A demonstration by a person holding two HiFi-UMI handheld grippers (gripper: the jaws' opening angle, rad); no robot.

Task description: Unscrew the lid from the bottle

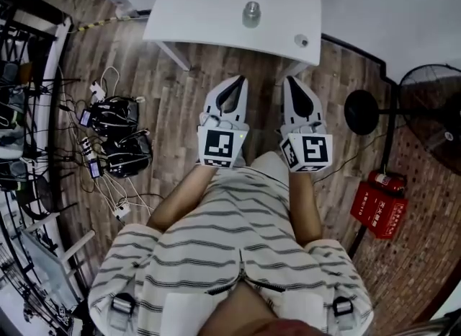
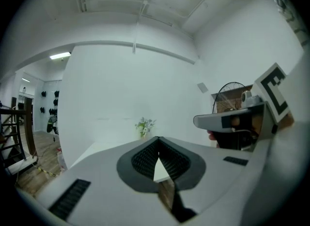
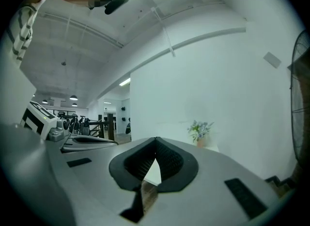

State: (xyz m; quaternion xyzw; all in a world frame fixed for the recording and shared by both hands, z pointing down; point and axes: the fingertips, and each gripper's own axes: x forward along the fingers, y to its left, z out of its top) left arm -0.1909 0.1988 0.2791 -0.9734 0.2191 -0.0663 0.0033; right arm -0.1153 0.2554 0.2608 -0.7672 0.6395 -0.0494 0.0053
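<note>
1. Closest to me, the person's striped shirt (image 1: pixel 238 255) fills the bottom of the head view, with both forearms reaching forward.
2. The left hand-held gripper (image 1: pixel 233 84) has its jaws pressed together on nothing. In the left gripper view its ribbed pads (image 2: pixel 145 158) meet at the tip.
3. The right hand-held gripper (image 1: pixel 296 82) sits just beside it, jaws likewise closed and empty.
4. Both hang over the wooden floor (image 1: pixel 173 104), short of the worktop's near edge.
5. On the floor to the left lies a tangle of cables and black devices (image 1: pixel 115 136). To the right are a standing fan (image 1: pixel 431 107) and a red box (image 1: pixel 379 208).
6. On the white worktop (image 1: pixel 209 10) the bottle (image 1: pixel 251 14) stands upright, well apart from both grippers. A small round object (image 1: pixel 301 40) lies near the corner; I cannot tell what it is.
7. Farthest off, a small pot of flowers (image 2: pixel 144 125) stands against the white wall.
</note>
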